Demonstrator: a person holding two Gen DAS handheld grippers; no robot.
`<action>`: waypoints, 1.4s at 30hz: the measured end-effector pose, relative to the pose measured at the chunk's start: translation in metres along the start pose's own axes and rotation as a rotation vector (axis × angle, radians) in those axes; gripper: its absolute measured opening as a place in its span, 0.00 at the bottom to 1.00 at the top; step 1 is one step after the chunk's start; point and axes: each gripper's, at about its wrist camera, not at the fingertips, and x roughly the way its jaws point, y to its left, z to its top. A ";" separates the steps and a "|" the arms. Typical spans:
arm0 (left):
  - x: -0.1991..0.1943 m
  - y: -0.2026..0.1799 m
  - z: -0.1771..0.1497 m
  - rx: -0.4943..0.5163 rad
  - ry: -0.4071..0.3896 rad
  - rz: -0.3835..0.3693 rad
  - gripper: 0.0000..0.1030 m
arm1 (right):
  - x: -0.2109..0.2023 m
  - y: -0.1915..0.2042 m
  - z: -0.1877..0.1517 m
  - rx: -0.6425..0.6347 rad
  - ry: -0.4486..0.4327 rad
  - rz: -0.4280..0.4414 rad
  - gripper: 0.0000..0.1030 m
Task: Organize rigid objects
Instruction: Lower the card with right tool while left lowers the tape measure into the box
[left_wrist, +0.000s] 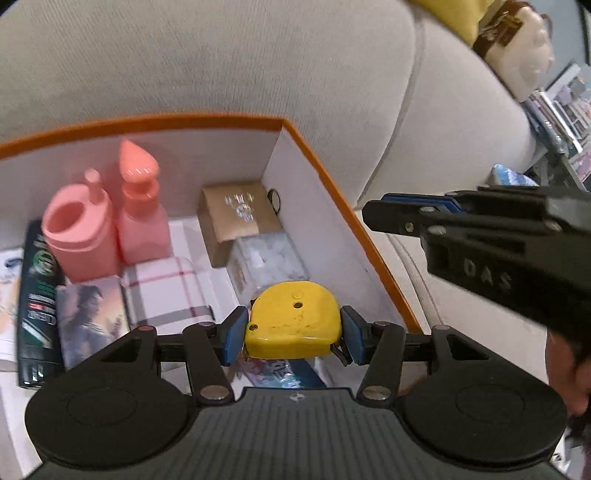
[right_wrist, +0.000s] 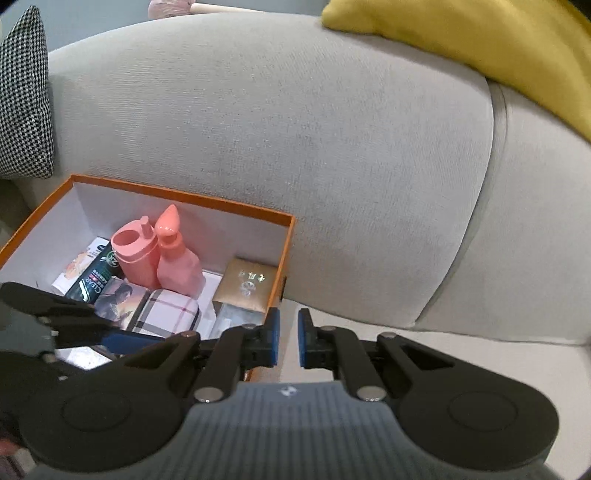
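Note:
My left gripper (left_wrist: 291, 338) is shut on a yellow tape measure (left_wrist: 293, 317), its blue pads pressing both sides. It hangs over the near right corner of an orange-rimmed white box (left_wrist: 332, 184) on the sofa seat. Inside stand a pink bottle (left_wrist: 140, 214) and a pink container (left_wrist: 79, 236). Beside them lie a brown packet (left_wrist: 236, 212), a plaid case (left_wrist: 162, 291), a dark tube (left_wrist: 37, 306) and a picture card box (left_wrist: 90, 321). My right gripper (right_wrist: 289, 338) is shut and empty, just right of the box (right_wrist: 184, 195). It also shows from the left wrist (left_wrist: 373, 218).
The grey sofa backrest (right_wrist: 295, 129) rises behind the box. A yellow cushion (right_wrist: 461, 40) lies at the upper right and a houndstooth cushion (right_wrist: 22, 99) at the left. Bare seat cushion (right_wrist: 480, 362) stretches right of the box.

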 end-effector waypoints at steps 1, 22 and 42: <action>0.003 -0.001 0.002 -0.003 0.011 -0.001 0.60 | 0.002 -0.001 -0.001 0.004 0.000 0.005 0.08; 0.017 -0.004 0.008 0.046 0.132 -0.007 0.44 | 0.004 -0.005 -0.009 0.031 0.007 0.037 0.09; 0.011 -0.004 0.010 0.027 0.139 -0.008 0.25 | 0.001 -0.003 -0.009 0.016 0.021 0.032 0.09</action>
